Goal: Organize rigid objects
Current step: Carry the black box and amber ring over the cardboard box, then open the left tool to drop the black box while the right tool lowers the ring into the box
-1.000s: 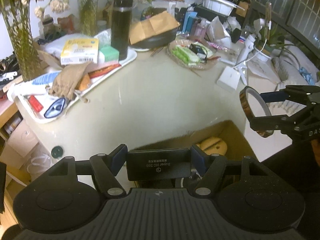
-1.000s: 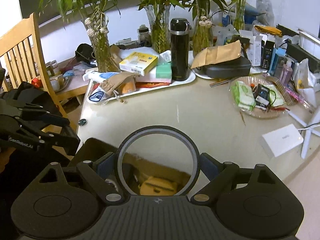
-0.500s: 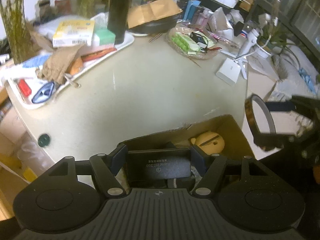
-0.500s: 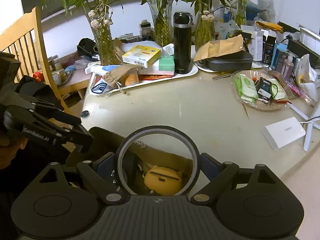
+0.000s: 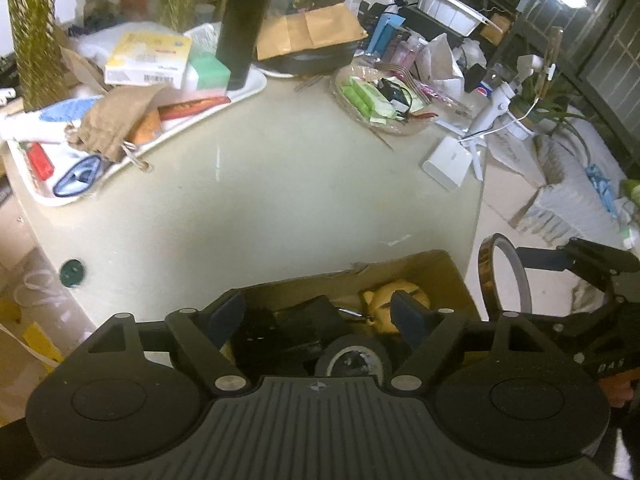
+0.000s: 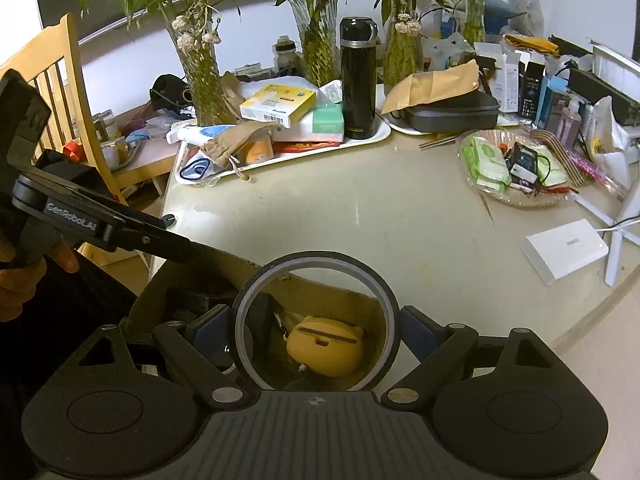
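Observation:
My left gripper (image 5: 320, 312) is open and empty above a cardboard box (image 5: 452, 276) at the table's near edge. The box holds black items (image 5: 280, 332), a black tape roll (image 5: 352, 358) and a yellow case (image 5: 394, 296). My right gripper (image 6: 316, 328) is shut on a thin tape ring (image 6: 316, 258), held upright over the same box (image 6: 376, 308), with the yellow case (image 6: 326, 350) seen through the ring. The ring (image 5: 504, 276) and right gripper also show at the right of the left wrist view.
A white tray (image 6: 384, 132) with a black flask (image 6: 357, 80), boxes and a cloth pouch (image 6: 236, 138) stands at the table's back. A glass dish of packets (image 6: 512, 168) and a white box (image 6: 566, 248) lie right. Plant vases line the rear; a wooden chair (image 6: 48, 68) stands left.
My left gripper has opened and the flat black object it held is no longer between its fingers. Both grippers have moved over the box; the right still holds the tape ring.

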Motion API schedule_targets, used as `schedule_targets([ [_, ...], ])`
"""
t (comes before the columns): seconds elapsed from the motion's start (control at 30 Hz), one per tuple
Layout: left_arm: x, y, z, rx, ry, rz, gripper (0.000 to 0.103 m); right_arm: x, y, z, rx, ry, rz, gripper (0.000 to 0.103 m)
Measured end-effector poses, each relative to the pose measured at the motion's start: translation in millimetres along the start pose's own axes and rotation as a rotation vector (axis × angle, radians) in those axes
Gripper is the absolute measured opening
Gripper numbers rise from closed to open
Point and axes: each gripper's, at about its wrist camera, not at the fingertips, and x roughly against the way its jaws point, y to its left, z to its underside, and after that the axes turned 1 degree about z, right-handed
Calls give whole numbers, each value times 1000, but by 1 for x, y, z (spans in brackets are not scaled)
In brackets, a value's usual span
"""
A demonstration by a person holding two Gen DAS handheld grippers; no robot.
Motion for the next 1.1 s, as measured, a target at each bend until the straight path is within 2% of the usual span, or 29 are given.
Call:
schedule_targets([
  [0.4,23,6,20,-62,-66,-81,80,-9,10,8,12,26,-16,91],
  [0.77,24,13,39,-91,-77,-135,80,-16,15,12,11,60,-22,91],
  [1.1,24,14,41,-87,-78,-146,80,-16,17,-1,-14,60,-33,91],
])
